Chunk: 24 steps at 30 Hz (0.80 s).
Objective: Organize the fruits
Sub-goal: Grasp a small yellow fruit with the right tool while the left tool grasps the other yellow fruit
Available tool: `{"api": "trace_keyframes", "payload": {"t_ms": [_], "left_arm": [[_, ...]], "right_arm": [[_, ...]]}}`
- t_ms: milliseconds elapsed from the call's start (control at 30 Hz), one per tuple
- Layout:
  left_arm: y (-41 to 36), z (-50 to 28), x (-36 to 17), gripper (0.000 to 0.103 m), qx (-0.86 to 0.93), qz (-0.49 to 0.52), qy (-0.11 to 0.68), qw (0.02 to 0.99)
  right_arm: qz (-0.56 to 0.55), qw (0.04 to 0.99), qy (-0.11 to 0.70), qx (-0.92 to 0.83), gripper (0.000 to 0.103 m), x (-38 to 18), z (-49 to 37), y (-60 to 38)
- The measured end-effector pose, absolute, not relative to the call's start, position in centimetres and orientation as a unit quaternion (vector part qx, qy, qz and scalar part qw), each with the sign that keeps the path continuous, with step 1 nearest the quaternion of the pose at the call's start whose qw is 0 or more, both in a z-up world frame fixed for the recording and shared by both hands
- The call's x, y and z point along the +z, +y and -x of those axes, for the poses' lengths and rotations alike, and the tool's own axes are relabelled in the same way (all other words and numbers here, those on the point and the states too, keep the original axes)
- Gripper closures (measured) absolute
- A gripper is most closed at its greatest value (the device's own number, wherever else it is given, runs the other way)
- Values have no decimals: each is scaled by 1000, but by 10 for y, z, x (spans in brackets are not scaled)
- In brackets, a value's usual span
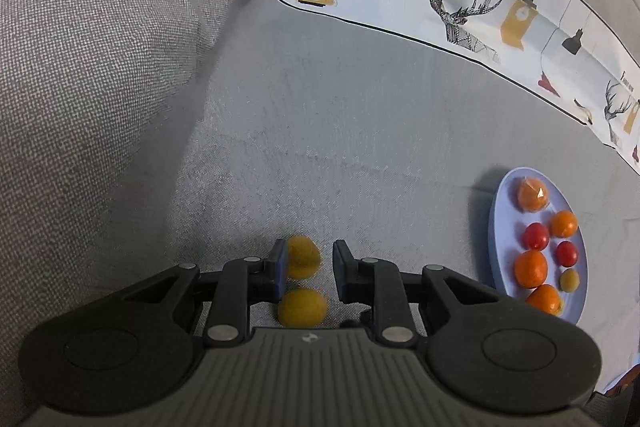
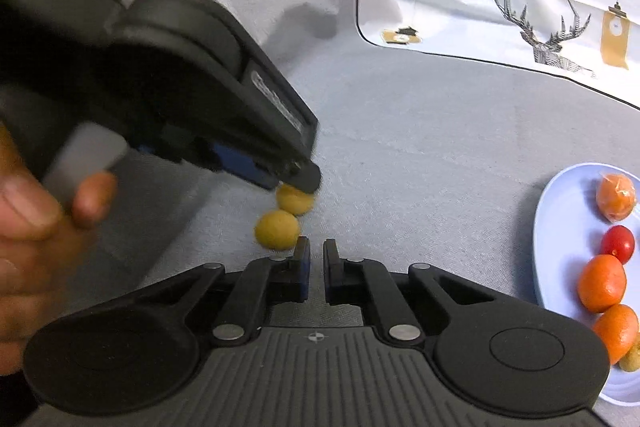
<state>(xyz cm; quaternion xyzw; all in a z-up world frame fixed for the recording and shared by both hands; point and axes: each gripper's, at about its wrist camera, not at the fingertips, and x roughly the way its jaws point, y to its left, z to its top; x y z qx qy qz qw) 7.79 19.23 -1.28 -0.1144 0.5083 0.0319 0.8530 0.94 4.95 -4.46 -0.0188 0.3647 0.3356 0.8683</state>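
Nearest my left gripper (image 1: 309, 269) lie two small round yellow fruits on the grey woven cloth (image 1: 340, 131): the near yellow fruit (image 1: 303, 307) sits at 6 o'clock between my finger bases, and the far yellow fruit (image 1: 303, 257) just beyond it at 12 o'clock, touching or almost touching the left blue finger pad (image 1: 280, 267). My left fingers stand spread, holding nothing; the far fruit occupies the left half of the gap. Both fruits are near-spherical, so no long axis or pointing direction can be told; the pair itself lines up roughly along my fingers.

In the right wrist view the same pair appears, near fruit (image 2: 277, 229) at about 10 o'clock from my right gripper (image 2: 316, 269), far fruit (image 2: 295, 199) under the tip of the left tool. My right fingers are nearly pressed together with a narrow slot between them, and hold nothing.

At 3 o'clock, well apart from the pair, the pale blue round plate (image 1: 496, 227) carries oranges (image 1: 530, 269), red cherry tomatoes (image 1: 536, 236) and one small yellow fruit (image 1: 569, 280). Beyond, at 1 o'clock, lies a white printed cloth with a deer motif (image 1: 460, 15).

Judgement: the step in hand is picking the far fruit. I should shift slightly left to centre it, close gently at its widest girth, and avoid nudging the near fruit, which would likely roll.
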Motion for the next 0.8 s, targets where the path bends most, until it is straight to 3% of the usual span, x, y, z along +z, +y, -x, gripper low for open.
{"api": "trace_keyframes", "payload": {"t_ms": [67,133,233,467,500,600,700,800], "left_arm": [[196,-78,-11,77,34,120,503,855],[199,-77,-10,77,34,126,502,855],[200,-77,-10,77,33,130,503,854],[200,-77,-11,77,28,129,504,854],[200,-77,-12,77,27,129,505,853],[198,-80,-15,77,25,126,510,851],[192,-84,-17,69,23,116,512,851],[185,-86,-21,68,21,99,521,847]], "right_arm": [[20,867,360,345,91,-45,-10,54],[21,864,356,357,74,-46,-8,58],[27,863,354,360,66,-49,-8,66],[32,859,367,355,66,-58,-16,76],[37,861,366,352,72,-58,-16,77],[36,862,367,347,73,-55,-14,73],[46,865,370,336,73,-51,-11,63],[57,865,376,327,73,-43,-6,48]]}}
